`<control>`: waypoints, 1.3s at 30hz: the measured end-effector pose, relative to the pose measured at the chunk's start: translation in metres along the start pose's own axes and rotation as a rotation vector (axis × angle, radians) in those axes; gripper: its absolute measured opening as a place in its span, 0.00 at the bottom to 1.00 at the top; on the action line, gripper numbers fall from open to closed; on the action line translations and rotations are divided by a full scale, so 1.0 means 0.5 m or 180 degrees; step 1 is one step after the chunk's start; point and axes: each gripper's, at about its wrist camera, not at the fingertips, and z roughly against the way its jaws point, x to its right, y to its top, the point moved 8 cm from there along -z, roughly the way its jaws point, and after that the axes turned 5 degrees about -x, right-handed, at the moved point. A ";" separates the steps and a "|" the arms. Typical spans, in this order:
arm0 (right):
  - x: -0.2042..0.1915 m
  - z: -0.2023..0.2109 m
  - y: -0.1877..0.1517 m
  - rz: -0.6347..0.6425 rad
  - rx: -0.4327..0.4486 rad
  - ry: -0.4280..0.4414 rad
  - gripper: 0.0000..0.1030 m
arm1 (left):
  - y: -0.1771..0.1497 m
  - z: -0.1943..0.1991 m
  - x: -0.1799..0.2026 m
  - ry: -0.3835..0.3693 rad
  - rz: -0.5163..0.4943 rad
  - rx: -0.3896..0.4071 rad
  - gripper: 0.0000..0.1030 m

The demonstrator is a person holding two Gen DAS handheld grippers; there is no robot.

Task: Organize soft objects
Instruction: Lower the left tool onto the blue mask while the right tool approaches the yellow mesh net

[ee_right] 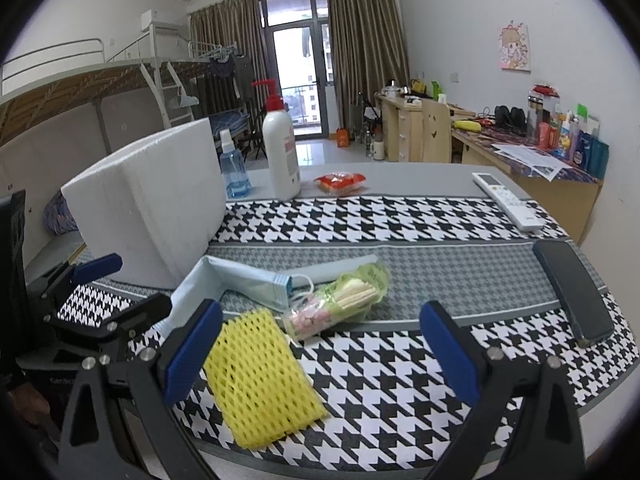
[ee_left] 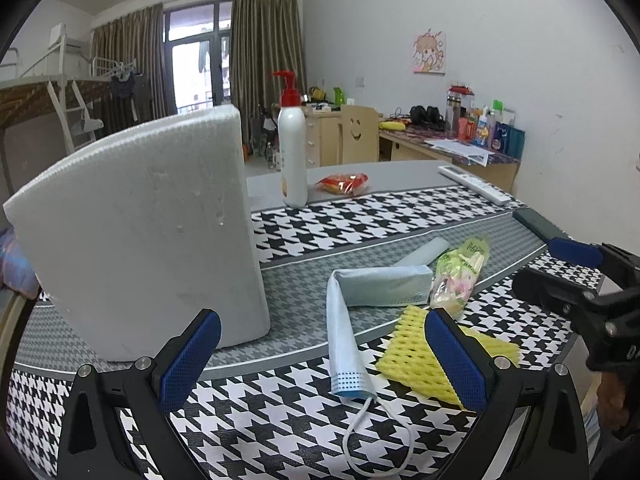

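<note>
The soft things lie bunched near the front of the houndstooth-patterned tablecloth (ee_right: 400, 216): a yellow foam fruit-net sleeve (ee_right: 260, 376) nearest the edge, a pale blue folded surgical face mask (ee_left: 352, 320) draped just beside it with its white ear loop trailing toward the rim, and a crinkly clear-green packet of pastel sweets (ee_right: 340, 300) touching the mask's far end. The left gripper (ee_left: 320, 360) hangs with its jaws spread wide and empty, straddling the mask; the right gripper (ee_right: 320, 348) is likewise spread and empty, the yellow sleeve lying against its left finger. The likely trouble is a pinch that catches two things at once, since mask, packet and sleeve overlap, or a snagged ear loop dragging the mask off the table. The two tools sit close together and could collide. The big white foam box (ee_left: 140, 232) stands just beside the pile, apparently the destination, though its opening is not visible. Farther back stand a white pump bottle with a red top (ee_right: 280, 148), a red snack packet (ee_right: 340, 182), a white remote control (ee_right: 508, 200) and a dark phone (ee_right: 572, 292), all well apart.
</note>
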 end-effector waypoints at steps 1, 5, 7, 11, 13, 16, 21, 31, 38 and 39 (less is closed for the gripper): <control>-0.001 -0.002 -0.003 0.0001 -0.0013 0.0007 0.97 | 0.002 -0.004 -0.001 -0.0001 0.0002 -0.0011 0.99; -0.004 -0.011 -0.011 0.0021 -0.0058 0.0026 0.97 | 0.002 -0.017 0.000 0.0020 -0.0023 -0.0046 0.99; -0.006 -0.015 -0.017 0.0025 -0.0079 0.0054 0.97 | 0.004 -0.023 0.003 0.0031 -0.0034 -0.0052 0.99; -0.011 -0.023 -0.026 0.0064 -0.0115 0.0107 0.97 | 0.002 -0.033 0.005 0.0042 -0.0040 -0.0085 0.99; -0.012 -0.024 -0.031 0.0085 -0.0124 0.0131 0.97 | 0.003 -0.038 0.005 0.0036 -0.0038 -0.0113 0.99; -0.018 -0.026 -0.037 0.0119 -0.0154 0.0202 0.97 | 0.002 -0.042 0.002 0.0038 -0.0033 -0.0148 0.99; -0.040 -0.026 -0.052 0.0260 -0.0195 0.0285 0.97 | 0.001 -0.053 0.003 0.0059 -0.0041 -0.0238 0.99; -0.061 -0.037 -0.075 0.0377 -0.0302 0.0441 0.97 | 0.004 -0.075 0.006 0.0099 -0.0091 -0.0366 0.94; -0.078 -0.038 -0.087 0.0537 -0.0341 0.0446 0.97 | -0.007 -0.103 0.011 0.0089 -0.0089 -0.0575 0.82; -0.078 -0.040 -0.087 0.0540 -0.0348 0.0447 0.95 | -0.009 -0.105 0.011 0.0085 -0.0085 -0.0589 0.80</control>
